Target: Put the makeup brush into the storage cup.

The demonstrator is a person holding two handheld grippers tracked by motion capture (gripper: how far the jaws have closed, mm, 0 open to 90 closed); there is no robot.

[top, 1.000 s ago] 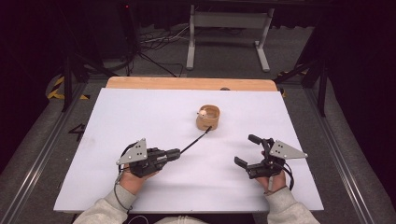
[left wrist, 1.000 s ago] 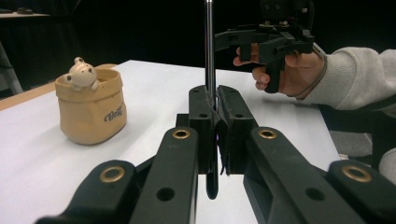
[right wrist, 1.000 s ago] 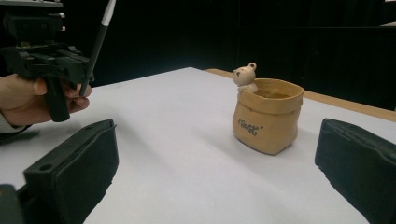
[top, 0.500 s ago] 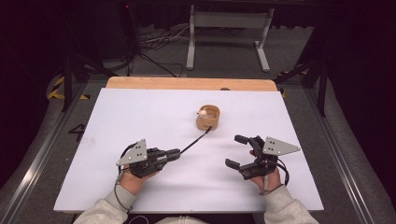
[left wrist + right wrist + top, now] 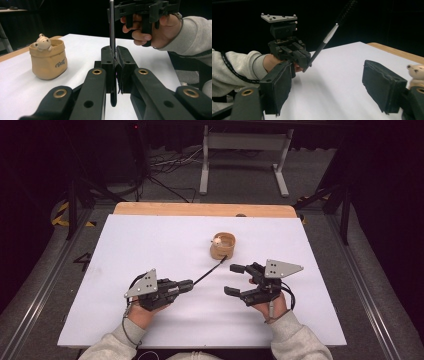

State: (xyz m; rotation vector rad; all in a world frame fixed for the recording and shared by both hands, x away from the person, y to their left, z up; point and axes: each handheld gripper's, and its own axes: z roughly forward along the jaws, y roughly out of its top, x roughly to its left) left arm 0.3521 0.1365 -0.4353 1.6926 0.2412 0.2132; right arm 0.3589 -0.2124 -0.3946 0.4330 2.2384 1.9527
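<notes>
A thin black wand with a silver collar and a bristly tip slants up from my left gripper, which is shut on its lower end. Its tip reaches close to a small tan pouch with a toy bear peeking from the top. My right gripper is open just right of the wand, jaws wide apart and turned toward it, with nothing between them. In the right gripper view the left gripper faces me, holding the wand.
A white sheet covers the wooden table. A grey metal stand and cables lie on the floor beyond the far edge. The person's sleeves come in from the near edge.
My right gripper has moved left toward the middle of the table, closer to the wand, still open. The left gripper and the wand have stayed put.
</notes>
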